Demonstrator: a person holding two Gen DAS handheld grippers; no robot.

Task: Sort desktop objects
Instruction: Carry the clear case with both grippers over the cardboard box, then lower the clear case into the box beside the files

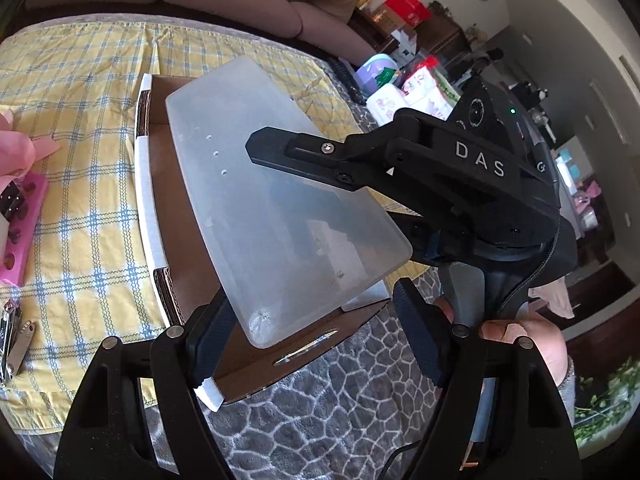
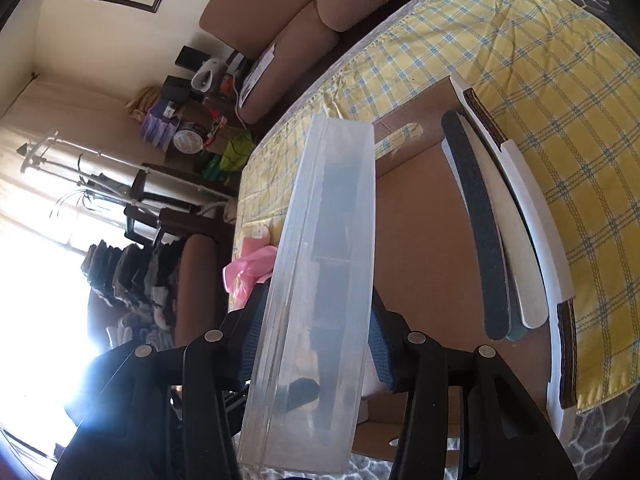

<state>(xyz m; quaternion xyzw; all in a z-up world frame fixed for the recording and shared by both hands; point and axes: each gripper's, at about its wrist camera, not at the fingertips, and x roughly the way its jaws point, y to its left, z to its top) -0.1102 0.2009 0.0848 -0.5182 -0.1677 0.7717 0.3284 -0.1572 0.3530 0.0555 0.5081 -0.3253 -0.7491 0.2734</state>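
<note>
Frosted translucent plastic box (image 2: 320, 280) is clamped across its narrow sides by right gripper (image 2: 316, 344) over cardboard tray (image 2: 424, 240); left gripper (image 1: 316, 340) stands open, empty. Prob. light, stiff, slippery; best gripped mid-length.

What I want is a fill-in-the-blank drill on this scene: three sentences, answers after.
Of the left gripper and the right gripper, the ___ one clamps the translucent plastic box. Under it lies an open ___ box holding nail files. The tablecloth is checked blue and ___.
Missing: right; cardboard; yellow.
</note>
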